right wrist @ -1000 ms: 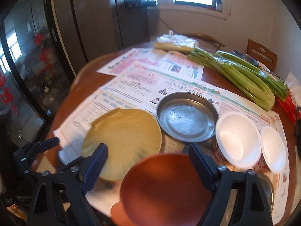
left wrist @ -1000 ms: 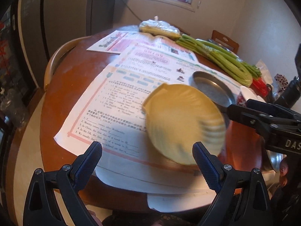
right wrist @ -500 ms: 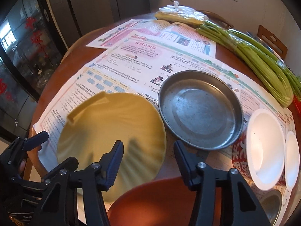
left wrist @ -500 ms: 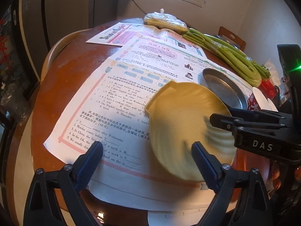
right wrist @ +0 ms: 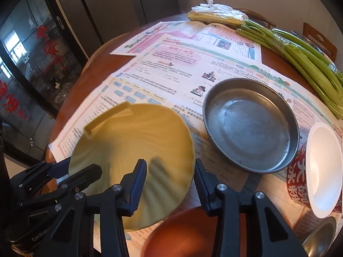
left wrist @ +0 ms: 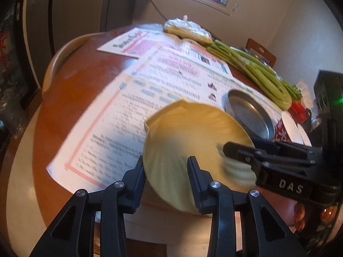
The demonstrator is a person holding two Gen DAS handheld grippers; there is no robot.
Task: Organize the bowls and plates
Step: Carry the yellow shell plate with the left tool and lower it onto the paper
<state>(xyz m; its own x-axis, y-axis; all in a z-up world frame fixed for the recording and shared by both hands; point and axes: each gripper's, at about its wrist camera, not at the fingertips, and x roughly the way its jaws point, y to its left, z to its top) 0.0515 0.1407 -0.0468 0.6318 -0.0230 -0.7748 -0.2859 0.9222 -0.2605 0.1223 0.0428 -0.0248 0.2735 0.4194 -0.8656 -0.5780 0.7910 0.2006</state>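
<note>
Yellow plastic makes up the shell-shaped plate [right wrist: 133, 160], which sits low and left of centre in the right wrist view, lying on printed paper sheets [right wrist: 171, 68] spread over the round wooden bench [right wrist: 94, 70]. Left tongs [left wrist: 167, 177] are closing on the plate's near-left rim, one pad outside the edge and one over the ribbed inner face, so the rim is between them and looks pinched. From the right wrist view those same tongs reach in from the lower left corner. Right tongs [right wrist: 170, 184] are clenched across the plate's near-right edge, its left pad over the ribbed surface and its right pad just outside the rim. Below them a brown bowl [right wrist: 182, 233] shows at the bottom edge. Just right of the yellow plate, apart from it, stands a shallow metal dish [right wrist: 250, 126]. Further right are white bowls with red lettering [right wrist: 321, 171], close to the dish. Along the far right edge of the bench lies a bundle of green stalks [right wrist: 300, 57].
</note>
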